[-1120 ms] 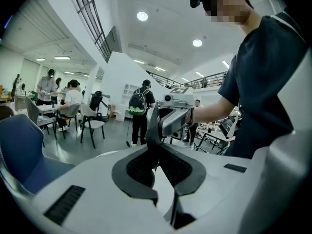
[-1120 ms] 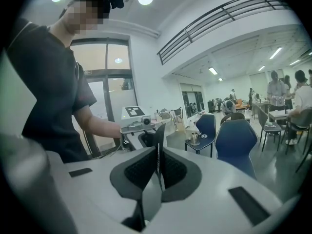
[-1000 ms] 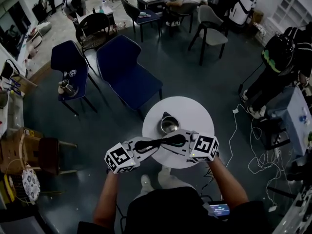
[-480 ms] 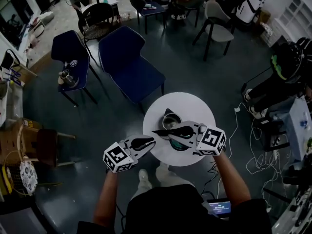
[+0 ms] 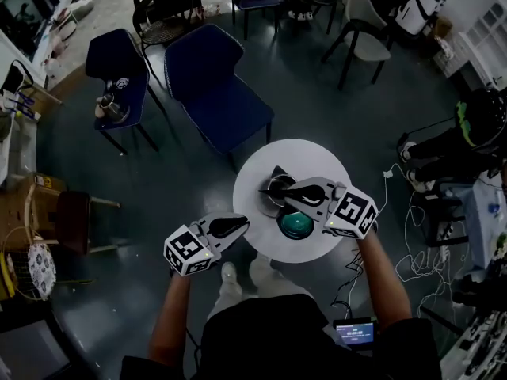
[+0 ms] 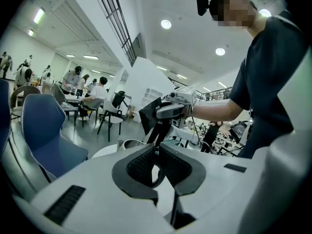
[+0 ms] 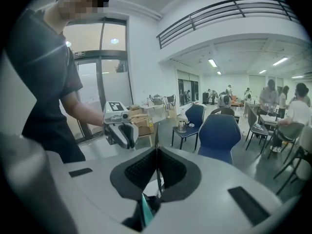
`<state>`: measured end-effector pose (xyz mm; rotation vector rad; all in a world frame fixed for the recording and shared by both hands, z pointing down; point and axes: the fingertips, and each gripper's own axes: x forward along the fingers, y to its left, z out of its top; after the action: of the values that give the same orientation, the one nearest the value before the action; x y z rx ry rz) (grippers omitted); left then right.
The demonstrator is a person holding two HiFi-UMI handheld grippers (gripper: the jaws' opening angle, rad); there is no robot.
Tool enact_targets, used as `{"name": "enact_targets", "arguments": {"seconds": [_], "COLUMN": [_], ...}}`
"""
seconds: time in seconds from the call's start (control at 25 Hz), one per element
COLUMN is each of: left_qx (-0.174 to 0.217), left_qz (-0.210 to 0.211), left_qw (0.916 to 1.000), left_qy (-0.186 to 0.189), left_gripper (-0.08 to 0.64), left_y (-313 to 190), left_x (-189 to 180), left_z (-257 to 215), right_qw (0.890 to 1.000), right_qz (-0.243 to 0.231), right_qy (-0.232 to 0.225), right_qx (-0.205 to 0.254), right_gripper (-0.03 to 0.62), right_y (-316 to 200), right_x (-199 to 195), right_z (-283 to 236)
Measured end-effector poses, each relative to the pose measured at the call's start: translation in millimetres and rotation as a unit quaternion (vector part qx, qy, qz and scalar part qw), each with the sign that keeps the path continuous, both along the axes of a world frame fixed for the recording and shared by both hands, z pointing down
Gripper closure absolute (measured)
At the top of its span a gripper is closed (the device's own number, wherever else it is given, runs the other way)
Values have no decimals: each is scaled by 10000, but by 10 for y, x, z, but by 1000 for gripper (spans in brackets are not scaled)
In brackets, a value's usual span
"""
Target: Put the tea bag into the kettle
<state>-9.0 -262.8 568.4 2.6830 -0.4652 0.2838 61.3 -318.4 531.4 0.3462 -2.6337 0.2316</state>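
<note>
The steel kettle [image 5: 277, 191] stands open-topped on the round white table [image 5: 317, 165]. My right gripper [image 5: 268, 190] reaches from the right, its tips over the kettle's mouth. It is shut on a thin flat dark piece that I take for the tea bag [image 7: 157, 139], seen edge-on between the pads of the right gripper [image 7: 157, 155]. My left gripper [image 5: 245, 222] hangs at the table's near-left edge, clear of the kettle. In the left gripper view, the left gripper [image 6: 157, 152] shows a narrow gap with nothing in it, and the kettle's rim [image 6: 130, 143] lies beyond.
A round green lid or dish [image 5: 296, 224] lies on the table just below the right gripper. Two blue chairs [image 5: 218, 93] stand behind the table, one bearing a small metal pot [image 5: 111, 108]. White cables [image 5: 412, 236] trail on the floor at right.
The grippers met tip to tip over the table's near edge and have parted. The right one moved up over the kettle; the left drew back to the lower left. The green lid became visible.
</note>
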Motion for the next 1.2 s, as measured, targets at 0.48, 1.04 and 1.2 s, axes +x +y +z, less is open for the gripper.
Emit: {"name": "enact_targets", "arguments": {"seconds": [0.48, 1.04, 1.2], "left_qx": [-176, -131, -199], "left_qz": [-449, -1011, -1068], "left_qw": [9988, 9939, 9930], "left_qy": [-102, -408, -468], "left_gripper": [543, 544, 543], "left_y": [35, 32, 11], "left_x": [-212, -364, -356], "left_z": [185, 362, 446], "right_qw": [9914, 9588, 9468], "right_qz": [-288, -793, -890], "right_qy": [1237, 2718, 3088], "right_qx": [316, 252, 202], "right_gripper": [565, 565, 565], "right_y": [-274, -360, -393], "right_x": [48, 147, 191], "right_z": [306, 984, 1200]}}
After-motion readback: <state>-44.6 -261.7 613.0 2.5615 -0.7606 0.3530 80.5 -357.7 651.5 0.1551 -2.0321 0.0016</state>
